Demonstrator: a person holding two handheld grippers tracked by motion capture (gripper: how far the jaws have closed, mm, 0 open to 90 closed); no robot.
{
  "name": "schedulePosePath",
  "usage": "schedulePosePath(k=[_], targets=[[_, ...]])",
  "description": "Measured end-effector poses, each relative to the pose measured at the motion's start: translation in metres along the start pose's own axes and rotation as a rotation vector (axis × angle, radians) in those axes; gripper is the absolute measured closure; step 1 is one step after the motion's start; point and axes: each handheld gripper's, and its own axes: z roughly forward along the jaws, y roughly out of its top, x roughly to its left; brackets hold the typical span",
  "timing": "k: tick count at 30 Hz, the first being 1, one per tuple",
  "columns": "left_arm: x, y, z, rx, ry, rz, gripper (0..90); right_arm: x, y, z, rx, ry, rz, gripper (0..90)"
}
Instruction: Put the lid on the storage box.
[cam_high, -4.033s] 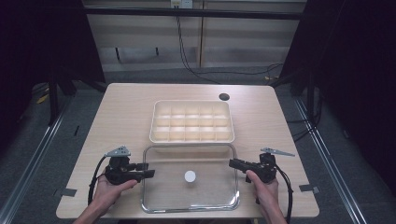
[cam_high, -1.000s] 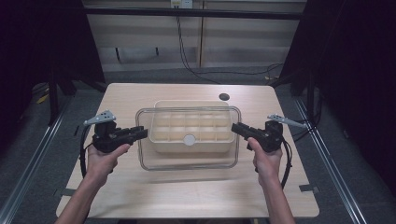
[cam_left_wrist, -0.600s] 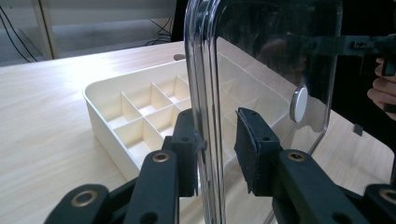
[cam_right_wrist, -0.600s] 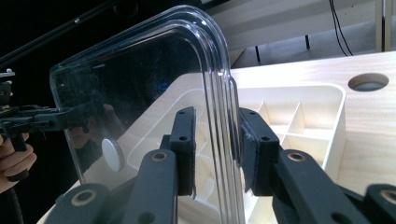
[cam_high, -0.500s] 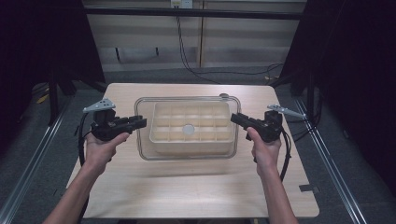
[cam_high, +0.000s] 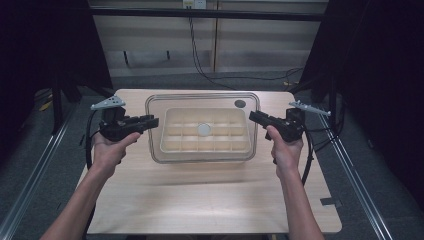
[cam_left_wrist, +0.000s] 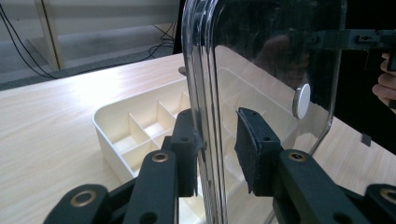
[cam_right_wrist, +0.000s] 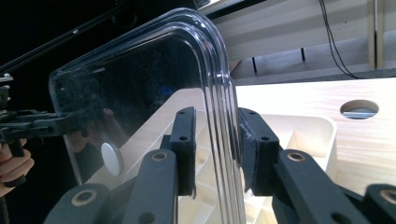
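Note:
A clear plastic lid (cam_high: 200, 158) with a white round knob (cam_high: 203, 130) hangs level over a cream compartment tray (cam_high: 181, 145) in the high view. My left gripper (cam_high: 152, 121) is shut on the lid's left edge and my right gripper (cam_high: 252, 116) on its right edge. In the left gripper view the pads of my left gripper (cam_left_wrist: 217, 135) flank the lid's rim (cam_left_wrist: 201, 70), above the tray (cam_left_wrist: 135, 126). In the right gripper view my right gripper (cam_right_wrist: 217, 135) clamps the rim (cam_right_wrist: 219, 84), with the knob (cam_right_wrist: 112, 158) beyond.
The wooden table (cam_high: 200, 200) has a round grommet hole (cam_high: 240, 103) at its back, seen through the lid's far right corner. Metal rails run along both sides of the table. Cables trail on the floor behind it.
Both grippers have carried the lid up and away from the person, from the table's front to over the compartment tray. Their hold on the lid is the same.

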Motion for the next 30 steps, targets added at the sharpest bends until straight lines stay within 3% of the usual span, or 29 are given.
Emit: schedulePosePath(k=[11, 30], targets=[[0.009, 0.008, 0.011, 0.01, 0.02, -0.018, 69.1, -0.008, 0.012, 0.012, 0.01, -0.019, 0.009, 69.1], [0.026, 0.007, 0.035, 0.045, 0.048, -0.062, 67.8, -0.025, 0.01, 0.03, 0.048, -0.048, 0.047, 69.0]])
